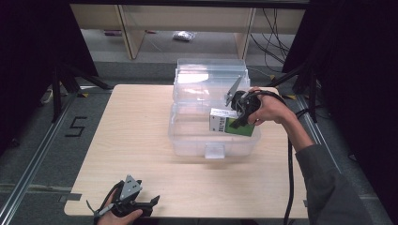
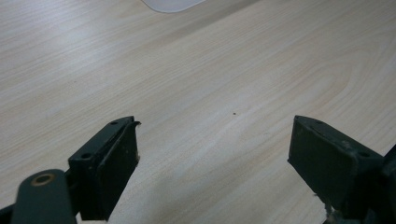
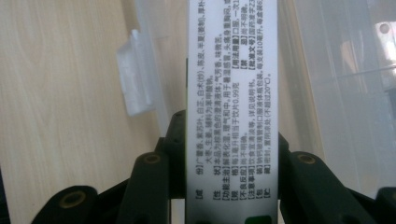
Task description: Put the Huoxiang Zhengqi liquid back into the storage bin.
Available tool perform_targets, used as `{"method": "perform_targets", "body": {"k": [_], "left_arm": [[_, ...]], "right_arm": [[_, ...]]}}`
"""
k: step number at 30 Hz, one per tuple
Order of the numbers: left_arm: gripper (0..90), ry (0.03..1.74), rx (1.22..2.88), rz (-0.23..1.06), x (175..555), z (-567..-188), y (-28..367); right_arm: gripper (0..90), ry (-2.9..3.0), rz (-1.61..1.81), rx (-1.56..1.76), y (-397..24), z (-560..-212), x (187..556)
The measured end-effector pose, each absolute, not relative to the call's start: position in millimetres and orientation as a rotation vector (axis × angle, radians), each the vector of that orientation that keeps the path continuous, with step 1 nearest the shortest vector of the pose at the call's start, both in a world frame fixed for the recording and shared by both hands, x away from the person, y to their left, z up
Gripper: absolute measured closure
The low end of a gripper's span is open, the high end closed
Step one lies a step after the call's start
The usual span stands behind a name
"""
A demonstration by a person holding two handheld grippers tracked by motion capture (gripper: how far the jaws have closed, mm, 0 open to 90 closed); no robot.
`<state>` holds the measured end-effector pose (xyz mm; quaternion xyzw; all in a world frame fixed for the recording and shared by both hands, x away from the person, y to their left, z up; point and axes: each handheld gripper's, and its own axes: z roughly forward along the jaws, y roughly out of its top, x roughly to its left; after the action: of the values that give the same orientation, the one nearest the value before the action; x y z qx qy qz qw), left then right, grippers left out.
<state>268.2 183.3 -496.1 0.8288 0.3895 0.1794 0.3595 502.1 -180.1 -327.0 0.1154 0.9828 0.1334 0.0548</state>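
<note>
My right gripper [image 1: 238, 118] is shut on a green and white carton [image 1: 224, 124] and holds it just above the right side of a clear plastic box [image 1: 187, 140]. In the right gripper view the carton's white face [image 3: 232, 84], covered in small black print, stands between the two black jaws of the right gripper [image 3: 232, 154], which press on its sides. My left gripper [image 1: 151, 203] rests at the table's front left edge. In the left gripper view the left gripper [image 2: 215, 163] stands open, its jaws wide apart over bare wood.
The clear box has its lid [image 1: 211, 70] swung open at the back and a front latch [image 1: 214, 151], also seen as the latch [image 3: 135, 74]. It stands on a light wooden table [image 1: 136, 126]. A black cable [image 1: 288, 168] trails from the right gripper along the table's right side.
</note>
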Motion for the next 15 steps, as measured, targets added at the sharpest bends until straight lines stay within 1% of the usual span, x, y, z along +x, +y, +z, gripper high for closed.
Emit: {"method": "perform_targets", "body": {"k": [1, 3, 4, 5, 6, 7, 9, 11, 15], "left_arm": [[15.1, 1.003, 2.144, 0.465, 268, -496, 184], [15.2, 1.039, 2.074, 0.462, 268, -499, 179], [15.1, 1.049, 2.068, 0.462, 267, -499, 179], [15.1, 1.042, 2.073, 0.462, 268, -499, 179], [15.2, 1.040, 2.075, 0.451, 267, -499, 180], [15.1, 1.025, 2.111, 0.454, 268, -497, 182], [15.1, 1.012, 2.127, 0.461, 268, -497, 182], [15.2, 1.033, 2.082, 0.454, 267, -498, 180], [15.1, 1.029, 2.086, 0.459, 267, -498, 180]], "right_arm": [[65.0, 2.988, 0.395, 0.335, -180, -329, 505], [65.0, 2.985, 0.402, 0.329, -181, -332, 508], [65.0, 2.989, 0.404, 0.324, -181, -334, 510], [65.0, 2.990, 0.421, 0.266, -181, -336, 514], [65.0, 2.993, 0.409, 0.322, -181, -337, 513], [65.0, 3.001, 0.408, 0.309, -181, -339, 515], [65.0, 2.995, 0.419, 0.282, -182, -343, 519], [65.0, 3.002, 0.413, 0.320, -183, -347, 522], [64.9, 3.013, 0.396, 0.335, -184, -358, 524]]}}
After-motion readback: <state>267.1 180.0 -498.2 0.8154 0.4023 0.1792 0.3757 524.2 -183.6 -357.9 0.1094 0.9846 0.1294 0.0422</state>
